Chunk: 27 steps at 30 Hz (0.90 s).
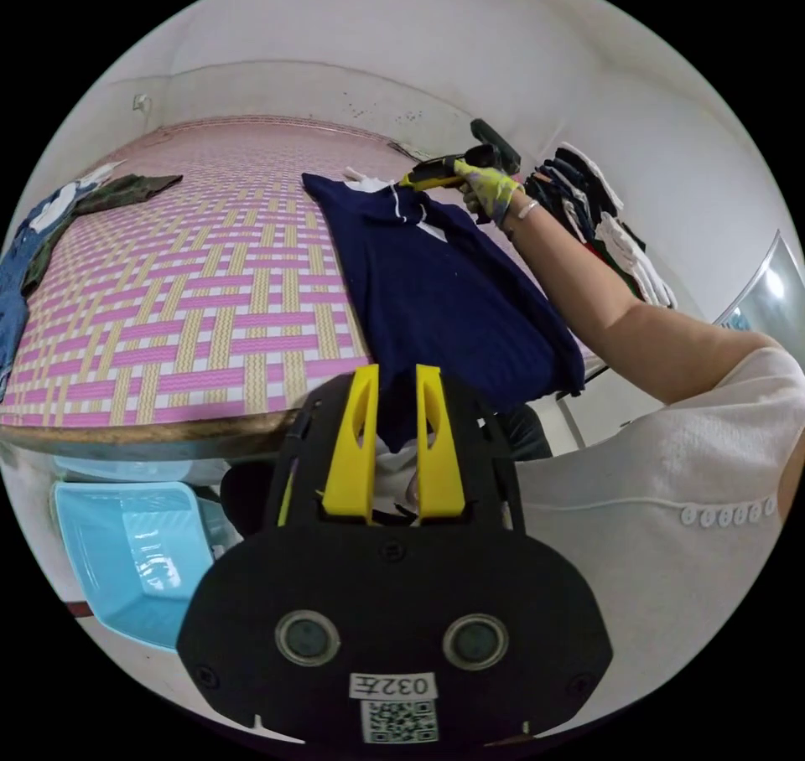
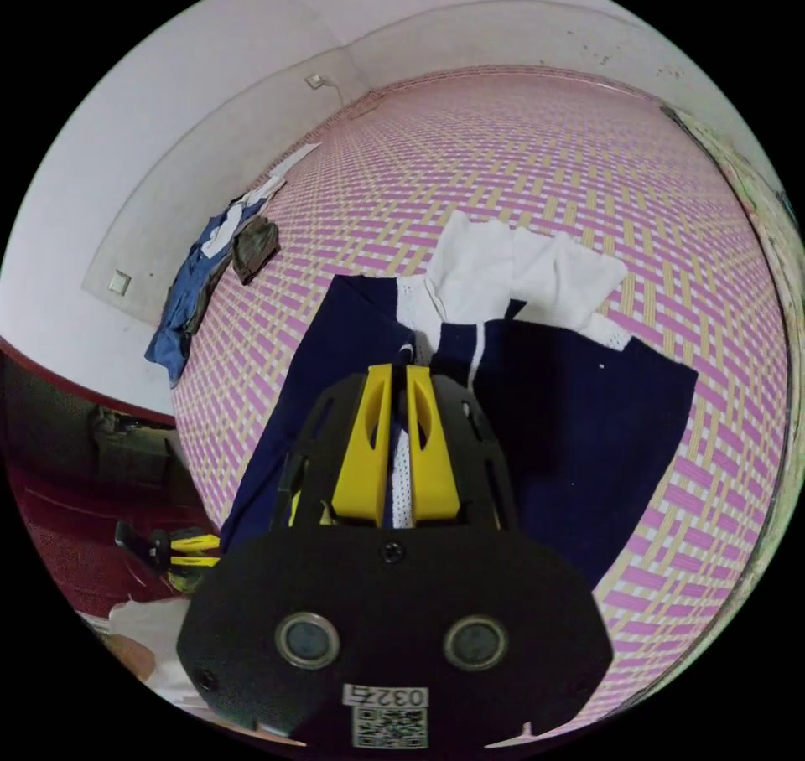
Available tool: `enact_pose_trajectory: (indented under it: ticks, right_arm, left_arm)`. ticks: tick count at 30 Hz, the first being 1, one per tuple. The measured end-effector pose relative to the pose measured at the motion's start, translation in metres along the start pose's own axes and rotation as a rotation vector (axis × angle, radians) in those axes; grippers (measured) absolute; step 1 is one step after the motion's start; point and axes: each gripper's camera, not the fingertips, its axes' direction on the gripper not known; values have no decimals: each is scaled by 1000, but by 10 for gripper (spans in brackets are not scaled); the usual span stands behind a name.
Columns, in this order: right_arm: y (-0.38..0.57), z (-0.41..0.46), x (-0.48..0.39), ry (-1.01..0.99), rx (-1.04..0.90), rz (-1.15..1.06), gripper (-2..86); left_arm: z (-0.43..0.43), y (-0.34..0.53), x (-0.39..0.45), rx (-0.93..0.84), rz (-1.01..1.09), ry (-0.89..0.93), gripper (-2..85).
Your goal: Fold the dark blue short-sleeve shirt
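Observation:
The dark blue short-sleeve shirt (image 1: pixel 444 292) hangs stretched above the woven mat, from the far end down to the near table edge. My left gripper (image 1: pixel 397 371) is shut on its near dark blue edge. The right gripper (image 1: pixel 411 180), held by a gloved hand (image 1: pixel 486 187), grips the far end by a white stripe. In the right gripper view, my right gripper (image 2: pixel 400 371) is shut on blue cloth and white mesh of the shirt (image 2: pixel 579 426). White cloth (image 2: pixel 520 275) lies crumpled just beyond the collar end. The left gripper (image 2: pixel 180 547) shows low at the left, by the shirt's other end.
A pink and yellow woven mat (image 1: pixel 210 292) covers the table. Loose clothes (image 1: pixel 33 241) are heaped at its far left edge (image 2: pixel 210 266). Folded dark and white garments (image 1: pixel 604 225) are stacked beyond the person's arm. A light blue plastic basin (image 1: pixel 134 543) sits below the table edge.

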Motion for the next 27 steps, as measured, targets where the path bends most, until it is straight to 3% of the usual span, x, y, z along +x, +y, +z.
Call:
enact_pose_trajectory:
  ticks: [7, 14, 17, 21, 27]
  right_arm:
    - [-18, -39, -29, -115, 52, -103, 1]
    - [-32, -122, 6, -117, 115, -79, 1]
    - [-46, -102, 57, -128, 47, 13, 5]
    - [-55, -27, 119, -103, -140, 140, 24]
    - [-17, -32, 163, -99, -35, 205, 86]
  left_arm:
    - [-9, -8, -9, -40, 29, 13, 20]
    - [-28, -37, 3, -30, 137, 210, 0]
    - [-15, -49, 14, -79, 175, 232, -6]
    - [13, -51, 27, -219, 208, 126, 0]
    - [0, -42, 41, -228, 329, 177, 54]
